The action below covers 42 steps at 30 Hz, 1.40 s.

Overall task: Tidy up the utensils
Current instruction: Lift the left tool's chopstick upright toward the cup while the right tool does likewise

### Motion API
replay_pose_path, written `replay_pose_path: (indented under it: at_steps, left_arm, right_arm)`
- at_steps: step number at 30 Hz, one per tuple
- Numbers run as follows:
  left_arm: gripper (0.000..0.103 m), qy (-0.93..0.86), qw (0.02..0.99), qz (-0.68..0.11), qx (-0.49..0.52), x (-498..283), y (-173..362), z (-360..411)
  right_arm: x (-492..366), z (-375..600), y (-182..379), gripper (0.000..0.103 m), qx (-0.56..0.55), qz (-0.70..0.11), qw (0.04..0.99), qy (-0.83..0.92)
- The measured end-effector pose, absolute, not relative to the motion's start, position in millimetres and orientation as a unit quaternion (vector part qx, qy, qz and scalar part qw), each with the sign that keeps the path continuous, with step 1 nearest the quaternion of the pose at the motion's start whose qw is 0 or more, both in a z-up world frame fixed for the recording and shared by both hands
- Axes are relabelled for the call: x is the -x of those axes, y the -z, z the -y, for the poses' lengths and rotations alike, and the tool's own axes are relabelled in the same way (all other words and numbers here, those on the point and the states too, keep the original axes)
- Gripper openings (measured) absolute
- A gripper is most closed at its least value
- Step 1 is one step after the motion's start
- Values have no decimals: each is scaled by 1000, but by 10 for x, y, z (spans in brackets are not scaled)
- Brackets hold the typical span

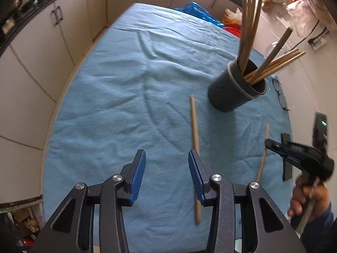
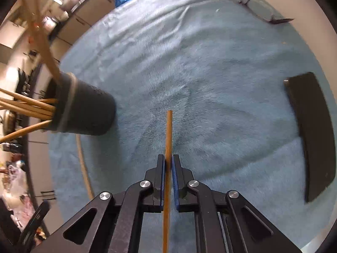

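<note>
A dark grey holder cup [image 1: 233, 88] stands on the blue towel [image 1: 126, 97] with several wooden chopsticks [image 1: 250, 27] in it. It also shows in the right wrist view [image 2: 84, 109]. My left gripper [image 1: 166, 158] is open and empty above the towel. One loose chopstick [image 1: 194, 130] lies on the towel just beside its right finger. My right gripper [image 2: 168, 164] is shut on a chopstick [image 2: 169, 130] and holds it above the towel, to the right of the cup. In the left wrist view the right gripper [image 1: 273, 145] holds that chopstick [image 1: 264, 149] at the right.
A black flat device [image 2: 311, 135] lies on the towel at the right. Eyeglasses [image 1: 280, 94] lie beyond the cup. Another loose chopstick [image 2: 84, 166] lies near the cup's base. Cabinets [image 1: 42, 48] border the table on the left. Bags [image 1: 294, 4] crowd the counter behind.
</note>
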<state>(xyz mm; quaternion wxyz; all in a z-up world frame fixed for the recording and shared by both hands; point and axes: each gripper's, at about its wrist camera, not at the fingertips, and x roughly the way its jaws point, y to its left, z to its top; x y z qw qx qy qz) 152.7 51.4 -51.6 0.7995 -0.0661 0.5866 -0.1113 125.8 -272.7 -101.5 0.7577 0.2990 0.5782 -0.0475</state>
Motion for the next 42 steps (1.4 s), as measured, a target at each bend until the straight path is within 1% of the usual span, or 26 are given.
replay_pose_path:
  at_steps: [10, 12, 13, 14, 15, 17, 19, 23, 26, 31, 36, 42]
  left_arm:
    - [40, 121, 772, -624, 15, -1996, 939, 171]
    - [32, 107, 766, -633, -1, -2070, 1058, 277]
    - [24, 106, 763, -637, -4, -2098, 1104, 312]
    - [19, 105, 759, -642, -6, -2124, 1156, 343]
    - [17, 99, 757, -646, -9, -2144, 1207, 366]
    - [9, 91, 769, -632, -24, -2148, 1202, 415]
    - [7, 85, 774, -627, -37, -2142, 1208, 453]
    - [6, 79, 783, -617, -18, -2055, 1186, 358]
    - [6, 83, 801, -593, 11, -1912, 1042, 166]
    - [6, 75, 847, -525, 35, -1625, 525, -144]
    - [6, 78, 874, -476, 49, -1343, 99, -371]
    - [6, 83, 894, -438, 39, -1112, -242, -300]
  right_arm:
    - [-754, 2878, 527, 7, -308, -524, 794, 26]
    - [-680, 2930, 449, 7, -308, -515, 799, 23]
    - [-655, 2935, 413, 7, -307, -512, 802, 23]
    - [-624, 2938, 382, 7, -306, -509, 804, 22]
    - [-619, 2941, 368, 7, -305, -506, 806, 20]
    - [-595, 2950, 333, 7, -303, -502, 810, 17]
    - [-601, 2945, 325, 7, -300, -500, 812, 12]
    - [-595, 2914, 272, 7, -292, -497, 817, 0]
    - [-620, 2875, 226, 7, -288, -489, 823, -12]
    - [-671, 2701, 76, 7, -261, -471, 842, -40]
    - [-694, 2495, -100, 7, -229, -442, 865, -66]
    - [-699, 2368, -227, 7, -220, -418, 877, -91]
